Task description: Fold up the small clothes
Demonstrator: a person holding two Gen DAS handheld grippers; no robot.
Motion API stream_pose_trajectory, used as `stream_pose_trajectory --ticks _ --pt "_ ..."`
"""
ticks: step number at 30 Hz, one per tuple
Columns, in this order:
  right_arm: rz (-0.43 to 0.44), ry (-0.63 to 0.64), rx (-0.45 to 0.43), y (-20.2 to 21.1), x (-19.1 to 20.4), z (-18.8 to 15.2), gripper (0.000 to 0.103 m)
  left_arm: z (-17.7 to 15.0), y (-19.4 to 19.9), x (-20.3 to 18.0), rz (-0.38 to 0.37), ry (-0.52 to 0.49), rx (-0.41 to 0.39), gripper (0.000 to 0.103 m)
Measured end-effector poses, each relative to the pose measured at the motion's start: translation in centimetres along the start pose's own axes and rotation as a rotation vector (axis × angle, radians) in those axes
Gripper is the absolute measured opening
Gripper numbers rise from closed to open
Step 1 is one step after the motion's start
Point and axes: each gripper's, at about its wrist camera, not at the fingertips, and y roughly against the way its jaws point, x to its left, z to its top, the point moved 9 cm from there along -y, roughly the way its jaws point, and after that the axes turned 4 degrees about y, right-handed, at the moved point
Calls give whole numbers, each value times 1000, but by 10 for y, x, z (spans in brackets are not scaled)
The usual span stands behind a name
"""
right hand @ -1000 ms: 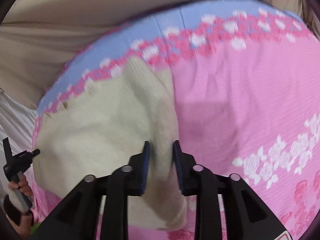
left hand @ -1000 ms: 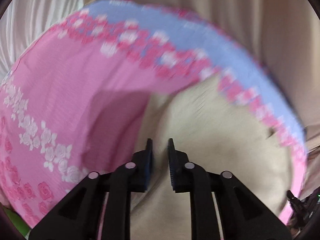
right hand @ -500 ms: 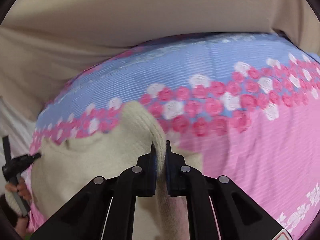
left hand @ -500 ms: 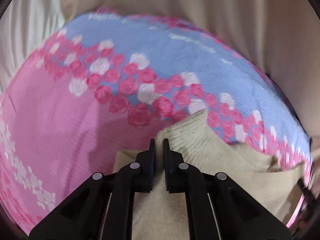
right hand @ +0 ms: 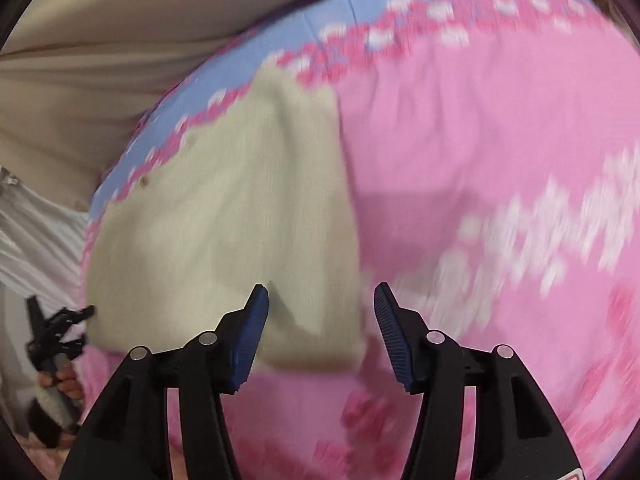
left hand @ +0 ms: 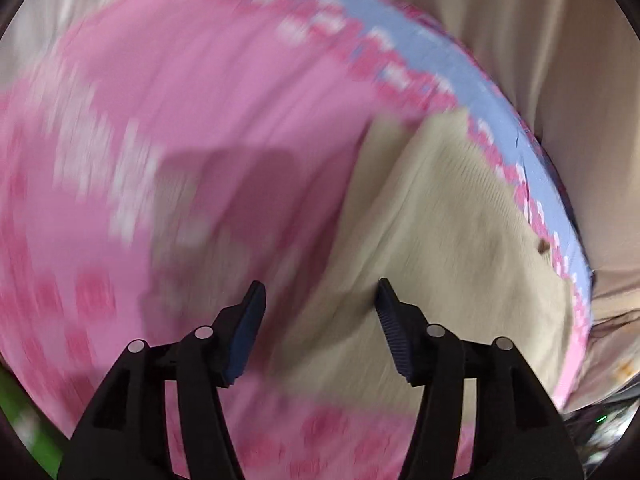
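A cream knitted garment [left hand: 452, 236] lies folded on a pink flowered bedspread [left hand: 200, 120], close to its blue border. My left gripper [left hand: 320, 296] is open and empty above the garment's left edge. In the right wrist view the same garment [right hand: 224, 220] lies left of centre on the bedspread [right hand: 480, 160]. My right gripper [right hand: 320, 300] is open and empty above the garment's near right corner. Both views are motion-blurred.
Beige curtain fabric [left hand: 540, 40] hangs behind the bed's blue edge [left hand: 460, 72]. The person's other hand with the left gripper [right hand: 56, 344] shows at the far left of the right wrist view. White cloth [right hand: 32, 232] lies at the left.
Both grippers were shut on cream fabric half a second ago; both have opened, let it go and pulled back. The garment now lies flat with its fold laid down.
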Motion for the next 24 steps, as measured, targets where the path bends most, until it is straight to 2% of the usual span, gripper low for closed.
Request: stream_pose_trajectory --ticks 1,4,6,7,8,10,12,14,16,19,22,24 --pt "19 -33 6 -7 1 -9 60 -8 -3 4 -18 32 14 64" --pt "92 -106 -18 -23 10 -9 64 -23 -13 5 -69 143 37 69" --pt "122 -131 -42 -27 15 1 61 -21 -15 1 -74 136 26 64" --pt "150 -140 -42 -29 18 5 36 -19 -17 0 -63 128 24 48" --pt "159 -151 -42 -29 19 12 30 -17 -17 -5 -68 112 31 30" --pt "129 -98 -90 -7 30 24 24 -12 -10 -8 -83 124 44 24" --pt "83 -34 -115 20 37 29 20 -10 15 -10 -122 123 22 21" --pt "41 15 -119 44 37 24 19 -15 36 -10 -145 107 17 18" --pt "-5 49 -103 58 30 16 19 -30 44 -2 -141 112 48 17" --pt "-74 66 -33 66 6 -21 19 -69 43 17 -99 98 111 16" --pt "-122 60 66 52 -26 -67 21 -114 32 47 -19 75 160 16" --pt "-135 51 131 34 -45 -90 26 -124 29 54 -23 73 141 19"
